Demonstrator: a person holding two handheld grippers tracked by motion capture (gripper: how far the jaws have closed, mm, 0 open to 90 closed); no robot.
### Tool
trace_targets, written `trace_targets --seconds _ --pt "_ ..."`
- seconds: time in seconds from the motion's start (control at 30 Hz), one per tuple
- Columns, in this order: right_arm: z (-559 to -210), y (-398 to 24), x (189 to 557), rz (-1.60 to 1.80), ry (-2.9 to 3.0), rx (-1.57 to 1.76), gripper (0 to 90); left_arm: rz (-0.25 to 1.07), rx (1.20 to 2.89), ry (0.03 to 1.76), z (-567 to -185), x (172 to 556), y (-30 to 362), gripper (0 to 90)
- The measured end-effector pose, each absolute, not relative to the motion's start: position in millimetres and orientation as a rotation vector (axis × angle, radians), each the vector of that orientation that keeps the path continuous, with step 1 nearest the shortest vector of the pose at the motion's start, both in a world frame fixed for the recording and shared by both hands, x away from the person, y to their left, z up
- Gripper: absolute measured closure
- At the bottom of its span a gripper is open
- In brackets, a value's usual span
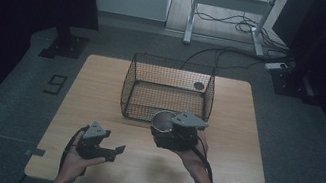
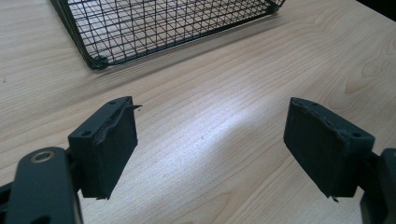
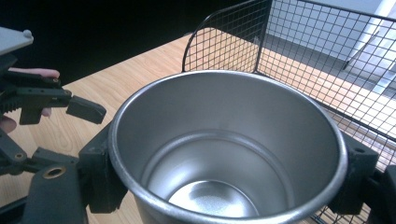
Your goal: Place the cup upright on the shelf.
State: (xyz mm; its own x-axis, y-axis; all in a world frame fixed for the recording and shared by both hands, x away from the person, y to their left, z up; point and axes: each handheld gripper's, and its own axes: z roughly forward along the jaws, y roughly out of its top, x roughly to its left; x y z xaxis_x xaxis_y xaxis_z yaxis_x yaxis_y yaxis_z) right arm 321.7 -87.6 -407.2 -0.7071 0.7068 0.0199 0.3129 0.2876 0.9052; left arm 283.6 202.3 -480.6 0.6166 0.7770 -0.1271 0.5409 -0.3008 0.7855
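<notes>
Two claws over a wooden counter (image 1: 242, 151). High view: left claw (image 1: 116, 152) held low near the front edge, jaws spread, nothing between them; hand (image 1: 75, 160) under it. Right claw (image 1: 163, 135) well apart to its right, just in front of a black wire basket (image 1: 171, 75) at counter centre, pinching a steel cup (image 1: 163, 120), upright, mouth up. Basket looks empty. Left gripper view: both pads (image 2: 112, 149) wide apart above bare wood, clear of the surface as far as can be told; basket corner (image 2: 98, 60) ahead, upper left. Right gripper view: cup (image 3: 224, 154) clamped between the two jaws, one on each side of its wall, inside bare and shiny; basket (image 3: 261, 42) just behind it, whether touching cannot be told; left claw (image 3: 70, 105) farther off at left, spread.
</notes>
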Motion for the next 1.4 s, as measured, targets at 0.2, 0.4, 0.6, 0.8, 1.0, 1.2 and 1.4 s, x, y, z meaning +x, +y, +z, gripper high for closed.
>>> trace_targets --seconds 0.2,0.4,0.6,0.8,1.0,1.2,1.4 --pt "-399.7 -86.5 330.1 1.409 2.176 0.923 18.2 0.347 1.991 1.039 -481.0 283.6 201.6 17.7" --pt "-395.9 -85.5 335.7 1.414 2.18 0.925 18.2 0.344 1.995 1.039 -480.9 283.5 201.8 17.6" --pt "-387.3 -86.5 340.2 1.42 2.166 0.924 18.2 0.343 2.0 1.039 -481.3 283.8 201.3 17.6" --pt "-380.1 -87.1 346.2 1.423 2.165 0.922 18.3 0.35 1.99 1.043 -480.5 283.5 201.9 17.7" --pt "-374.2 -85.4 355.4 1.41 2.168 0.937 18.2 0.349 1.988 1.037 -479.4 282.8 202.4 17.7" --pt "-370.6 -84.4 363.9 1.403 2.163 0.951 18.2 0.352 1.975 1.042 -477.8 282.5 205.3 17.7" --pt "-369.1 -84.4 376.7 1.38 2.158 0.982 18.2 0.351 1.973 1.042 -477.2 282.4 206.0 17.7"
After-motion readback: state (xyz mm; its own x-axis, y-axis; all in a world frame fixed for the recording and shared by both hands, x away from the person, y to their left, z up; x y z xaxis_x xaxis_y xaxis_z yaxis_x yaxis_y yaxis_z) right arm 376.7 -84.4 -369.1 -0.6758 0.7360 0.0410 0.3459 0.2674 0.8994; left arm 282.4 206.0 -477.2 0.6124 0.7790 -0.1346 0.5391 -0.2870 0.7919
